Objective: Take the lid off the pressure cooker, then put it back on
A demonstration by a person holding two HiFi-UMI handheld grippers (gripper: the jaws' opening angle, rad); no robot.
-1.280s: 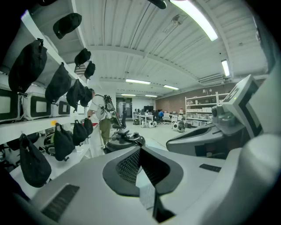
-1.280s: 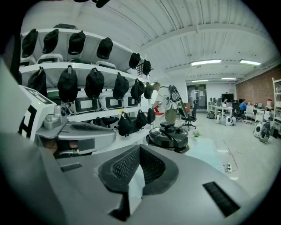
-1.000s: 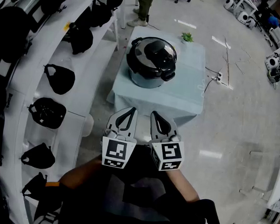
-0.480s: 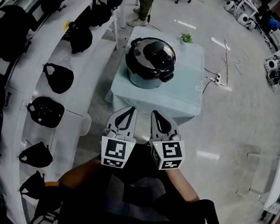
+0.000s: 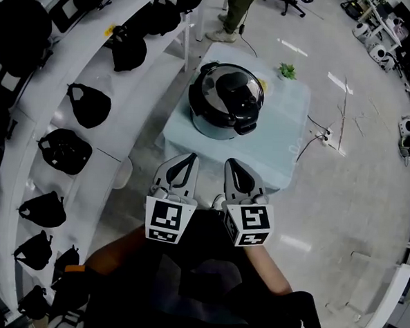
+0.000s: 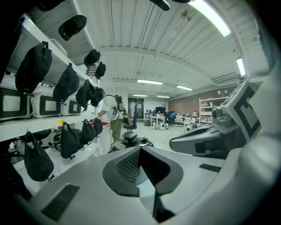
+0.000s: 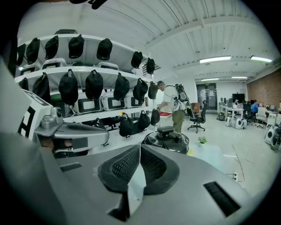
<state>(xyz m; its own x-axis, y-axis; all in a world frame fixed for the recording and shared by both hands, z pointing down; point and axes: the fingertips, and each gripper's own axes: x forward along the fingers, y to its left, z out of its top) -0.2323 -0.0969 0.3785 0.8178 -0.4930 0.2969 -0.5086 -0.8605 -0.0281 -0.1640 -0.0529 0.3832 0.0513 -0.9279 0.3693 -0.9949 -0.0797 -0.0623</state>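
The left tongs (image 5: 189, 159) and the right tongs (image 5: 231, 163) are each closed tip to tip with nothing between them. They are held side by side, close to the near edge of the bench (image 5: 288, 130). The pressure cooker (image 5: 224, 105) stands on the bench, its lid (image 5: 231, 91) seated on top (well apart from both tongs). To the left, black bags (image 5: 89, 105) line the white shelves (image 5: 137, 86).

Head view: I look steeply down from overhead; left gripper (image 5: 189, 160) and right gripper (image 5: 231, 164) are near, the cooker (image 5: 226, 99) farther ahead.
Left gripper view: I look along the jaws, almost level; the cooker is small beyond the tips.
Right gripper view: same setting; the cooker appears larger.
Shared: all three show the cooker and the shelves (image 5: 73, 160).
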